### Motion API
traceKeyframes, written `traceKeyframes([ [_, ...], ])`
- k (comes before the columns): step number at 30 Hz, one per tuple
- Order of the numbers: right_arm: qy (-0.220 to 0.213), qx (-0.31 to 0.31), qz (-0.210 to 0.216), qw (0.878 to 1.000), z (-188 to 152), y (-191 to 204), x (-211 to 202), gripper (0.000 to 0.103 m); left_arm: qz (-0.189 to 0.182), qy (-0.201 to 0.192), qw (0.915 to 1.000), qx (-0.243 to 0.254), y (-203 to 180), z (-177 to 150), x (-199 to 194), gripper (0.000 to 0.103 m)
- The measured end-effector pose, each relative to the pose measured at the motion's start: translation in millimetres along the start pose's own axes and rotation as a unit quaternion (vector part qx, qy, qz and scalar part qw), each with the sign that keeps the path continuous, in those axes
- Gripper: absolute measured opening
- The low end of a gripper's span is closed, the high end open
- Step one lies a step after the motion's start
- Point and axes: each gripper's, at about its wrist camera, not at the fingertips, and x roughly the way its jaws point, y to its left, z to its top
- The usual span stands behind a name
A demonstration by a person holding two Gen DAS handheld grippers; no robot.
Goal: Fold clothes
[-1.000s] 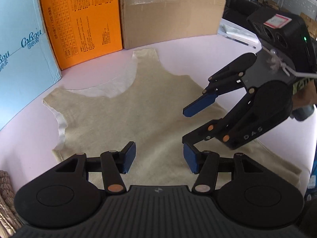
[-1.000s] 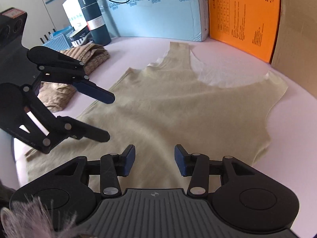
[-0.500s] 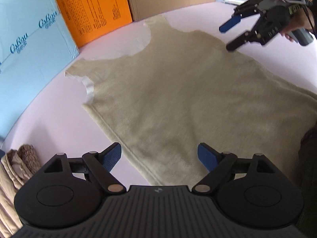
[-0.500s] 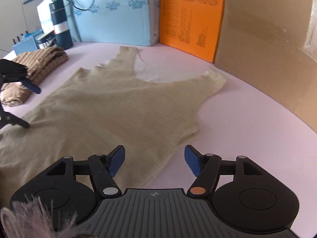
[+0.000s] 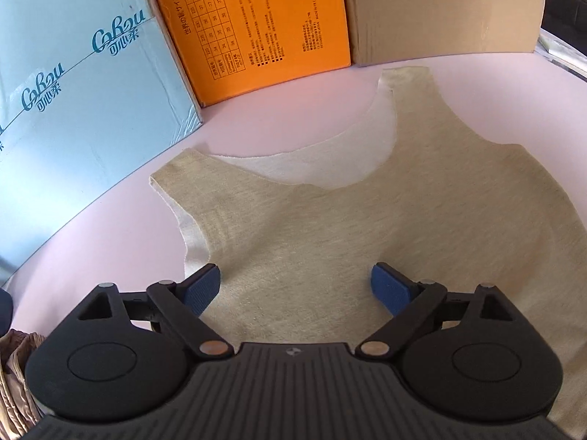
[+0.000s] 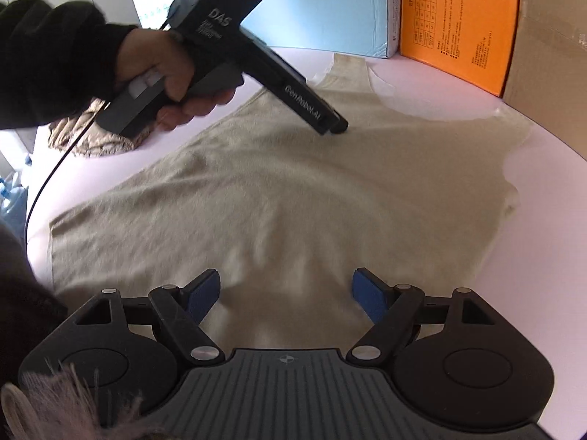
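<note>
The beige tank top (image 5: 367,227) is spread flat; above it, the left gripper (image 5: 293,288) and right gripper (image 6: 286,291) have just been spread apart, nothing clamped

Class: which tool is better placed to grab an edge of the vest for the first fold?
Probably left. The left tool, jaws just opened, nothing gripped, has one finger beside the armhole edge of the vest; the right tool, also just opened, hovers over mid-fabric.
</note>
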Motion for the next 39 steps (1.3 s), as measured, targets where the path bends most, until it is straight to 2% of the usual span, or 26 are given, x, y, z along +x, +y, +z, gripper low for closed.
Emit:
traceKeyframes([
  [2,0.008,-0.006,-0.012,1.000,-24.1,9.1,-17.5,0.082,-0.003,0.008,0.9999,-0.014,7.3,1.7,5.4,0.103],
  [6,0.039,0.016,-0.023,0.999,-57.3,19.8,-46.4,0.088,-0.003,0.012,0.9993,-0.036,14.4,4.2,10.5,0.103],
  [9,0.057,0.044,-0.025,0.997,-67.4,20.0,-64.8,0.088,0.035,0.006,0.9991,-0.022,7.9,1.6,-4.3,0.097],
  [10,0.054,0.057,-0.034,0.996,-66.9,19.0,-70.9,0.088,0.033,-0.010,0.9994,-0.007,4.6,-4.8,-16.9,0.095],
  [12,0.020,0.074,-0.052,0.996,-61.7,18.2,-83.5,0.088,0.025,-0.043,0.9985,0.025,-1.9,-18.1,-42.4,0.095],
  [14,-0.025,0.078,-0.048,0.995,-48.0,18.2,-89.4,0.088,-0.047,-0.068,0.9947,0.060,-7.1,-34.3,-69.5,0.095],
  [16,-0.054,0.065,-0.018,0.996,-28.5,17.9,-82.9,0.088,-0.112,-0.060,0.9875,0.094,-19.5,-49.9,-87.1,0.095],
  [20,-0.072,0.045,0.030,0.996,13.5,11.7,-45.9,0.088,-0.181,-0.011,0.9731,0.142,-34.1,-82.0,-108.5,0.095],
  [24,-0.072,0.093,0.069,0.991,36.4,-10.7,-8.1,0.088,-0.225,0.061,0.9597,0.157,-29.9,-122.6,-127.4,0.095],
  [27,-0.059,0.117,0.068,0.989,48.4,-22.9,15.5,0.088,-0.228,0.088,0.9553,0.166,-23.4,-152.7,-145.0,0.095],
  [30,-0.024,0.113,0.092,0.989,45.3,-16.4,26.3,0.089,-0.223,0.115,0.9575,0.142,-7.2,-174.8,-162.6,0.095],
  [31,-0.007,0.106,0.121,0.987,41.4,-8.1,26.8,0.089,-0.217,0.117,0.9599,0.134,-2.0,-179.8,-167.2,0.095],
  [33,0.041,0.074,0.197,0.977,33.5,12.7,22.6,0.100,-0.194,0.125,0.9662,0.116,9.6,-189.5,-175.5,0.095],
  [34,0.080,0.057,0.252,0.963,31.6,22.5,21.3,0.100,-0.184,0.128,0.9684,0.109,14.8,-192.8,-178.9,0.095],
  [35,0.093,0.043,0.277,0.955,32.3,27.8,17.2,0.099,-0.175,0.127,0.9706,0.106,18.9,-195.8,-183.4,0.095],
  [37,0.100,0.014,0.302,0.948,35.3,35.2,6.9,0.099,-0.163,0.117,0.9739,0.107,23.9,-196.1,-193.1,0.095],
  [39,0.062,0.006,0.262,0.963,46.3,29.1,4.7,0.100,-0.159,0.095,0.9766,0.108,26.1,-189.4,-200.4,0.095],
])
